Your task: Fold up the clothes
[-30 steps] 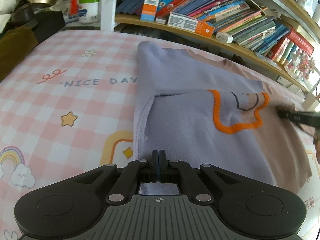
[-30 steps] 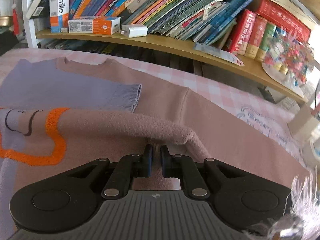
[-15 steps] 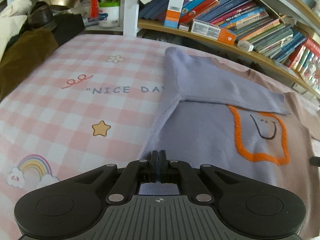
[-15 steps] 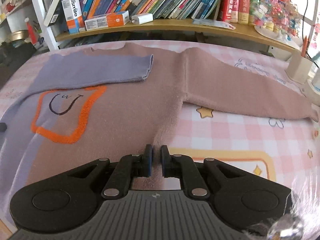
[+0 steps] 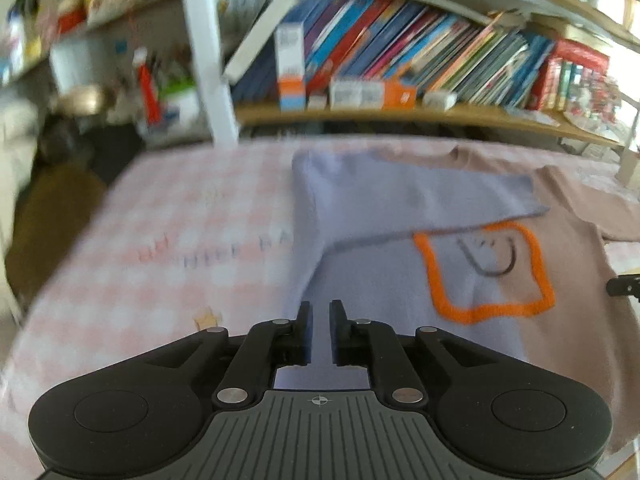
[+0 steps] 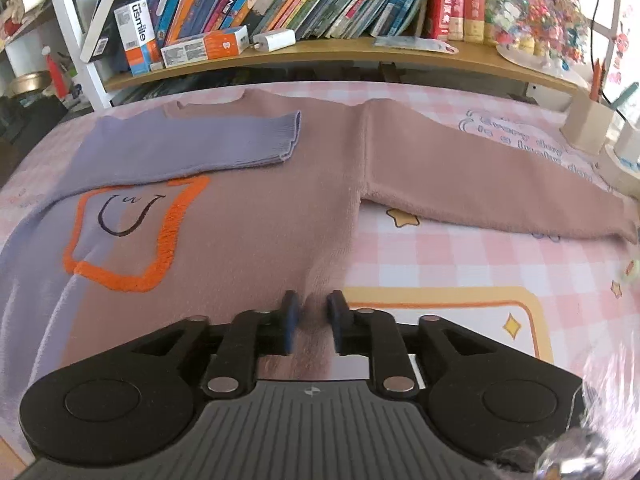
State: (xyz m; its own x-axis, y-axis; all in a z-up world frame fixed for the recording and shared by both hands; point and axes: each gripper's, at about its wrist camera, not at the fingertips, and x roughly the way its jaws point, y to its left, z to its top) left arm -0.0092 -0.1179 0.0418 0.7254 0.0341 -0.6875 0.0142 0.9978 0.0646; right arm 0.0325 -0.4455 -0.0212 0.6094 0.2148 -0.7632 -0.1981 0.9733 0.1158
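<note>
A sweater (image 6: 256, 208), half lilac and half dusty pink with an orange-outlined smiley (image 6: 128, 232), lies flat on the pink checked cloth (image 6: 460, 256). Its lilac sleeve (image 6: 192, 144) is folded across the chest; the pink sleeve (image 6: 480, 176) stretches out to the right. My left gripper (image 5: 319, 312) is open over the lilac hem, holding nothing. My right gripper (image 6: 313, 308) is open over the pink hem at the sweater's right side seam. The sweater (image 5: 400, 264) fills the middle of the blurred left wrist view, where the right gripper's tip (image 5: 624, 285) shows at the right edge.
A wooden bookshelf (image 6: 340, 52) packed with books runs along the far edge. Small cardboard boxes (image 6: 588, 120) stand at the far right. A white post (image 5: 208, 52) and dark clothing (image 5: 48, 216) sit at the far left.
Both grippers have opened and let go of the sweater's hem, which now lies flat. The left wrist view has swung and is blurred.
</note>
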